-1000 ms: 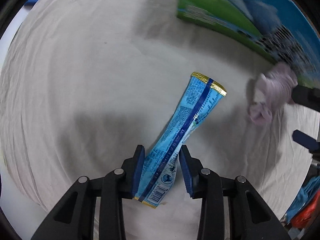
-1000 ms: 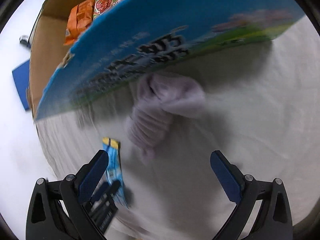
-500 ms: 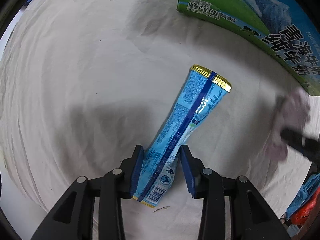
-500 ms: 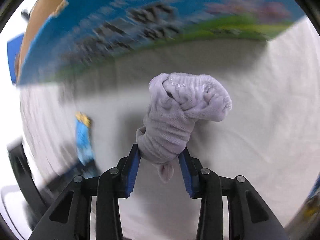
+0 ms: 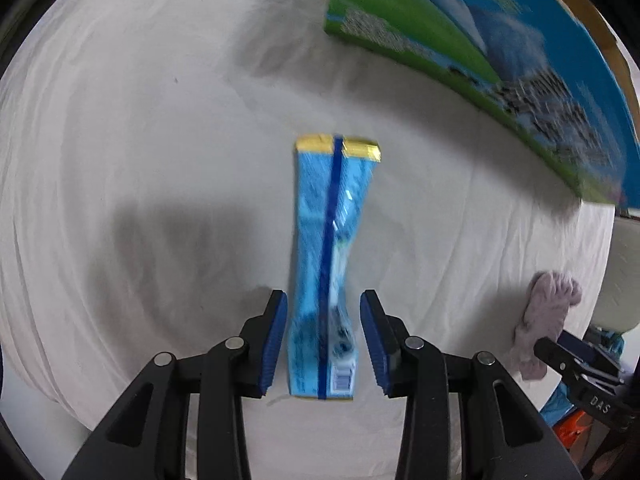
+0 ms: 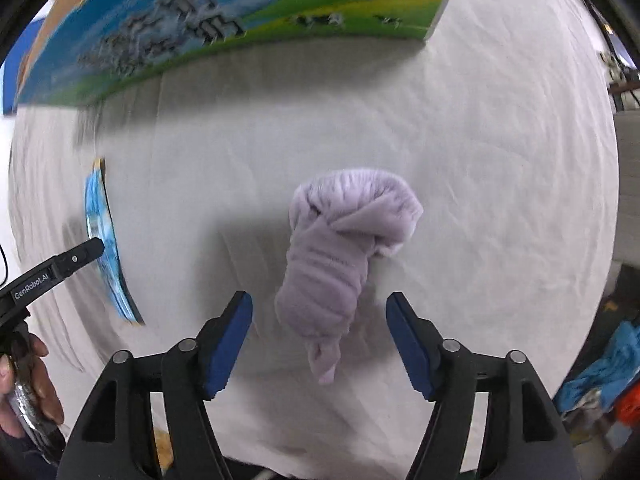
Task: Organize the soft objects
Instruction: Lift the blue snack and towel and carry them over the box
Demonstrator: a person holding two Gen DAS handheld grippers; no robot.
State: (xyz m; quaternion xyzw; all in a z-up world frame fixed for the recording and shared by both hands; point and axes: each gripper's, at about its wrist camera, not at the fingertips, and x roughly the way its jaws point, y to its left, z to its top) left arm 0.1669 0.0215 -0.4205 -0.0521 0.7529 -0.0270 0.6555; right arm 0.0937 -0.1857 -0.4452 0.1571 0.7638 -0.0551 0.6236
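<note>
A long blue snack packet (image 5: 328,264) with gold ends lies on the white cloth, its near end between my left gripper's (image 5: 323,340) pads. The jaws stand slightly apart from it, open. The packet also shows edge-on in the right wrist view (image 6: 102,240). A rolled lilac sock (image 6: 340,256) lies on the cloth between my right gripper's (image 6: 319,334) wide-open jaws, touching neither pad. It also shows at the right of the left wrist view (image 5: 544,312), with the right gripper's finger beside it.
A large cardboard box with a blue and green printed side (image 5: 500,64) stands at the back of the cloth-covered table (image 5: 120,160); it also shows in the right wrist view (image 6: 200,36). Blue and orange items (image 6: 612,364) lie beyond the table's right edge.
Both grippers have opened. The right one let go of the sock, which now lies on the cloth. The left jaws have parted from the packet, which now lies straight ahead.
</note>
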